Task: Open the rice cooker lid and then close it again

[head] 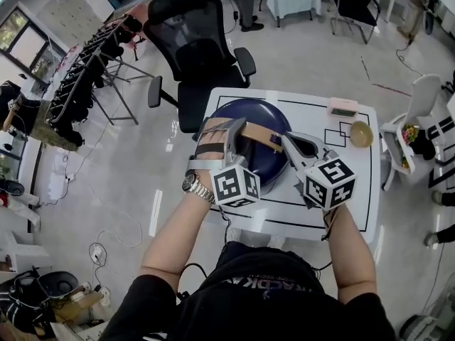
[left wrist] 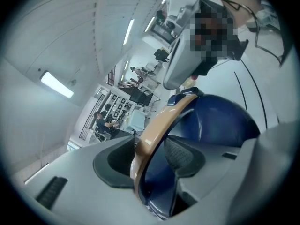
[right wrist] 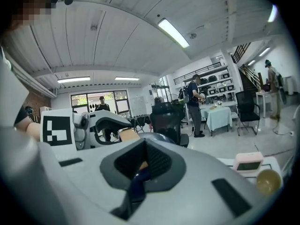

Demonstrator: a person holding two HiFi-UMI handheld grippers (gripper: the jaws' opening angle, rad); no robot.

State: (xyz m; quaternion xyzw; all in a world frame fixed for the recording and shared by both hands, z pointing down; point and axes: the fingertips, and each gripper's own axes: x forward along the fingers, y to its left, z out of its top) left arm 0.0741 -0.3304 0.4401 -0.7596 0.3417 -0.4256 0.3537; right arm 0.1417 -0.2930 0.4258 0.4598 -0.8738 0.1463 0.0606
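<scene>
A dark blue rice cooker with a domed lid stands on the white table. Its tan carry handle arches over the lid. My left gripper reaches over the lid from the near left. In the left gripper view the tan handle runs between the jaws of that gripper, close against the left pad, with a gap to the right pad, so it is open. My right gripper is shut, its tips at the cooker's right side near the handle's end; dark blue shows in its slit.
A pink device and a small tan bowl sit at the table's far right corner. A black office chair stands just beyond the table, and a white chair is to the right. People stand in the room behind.
</scene>
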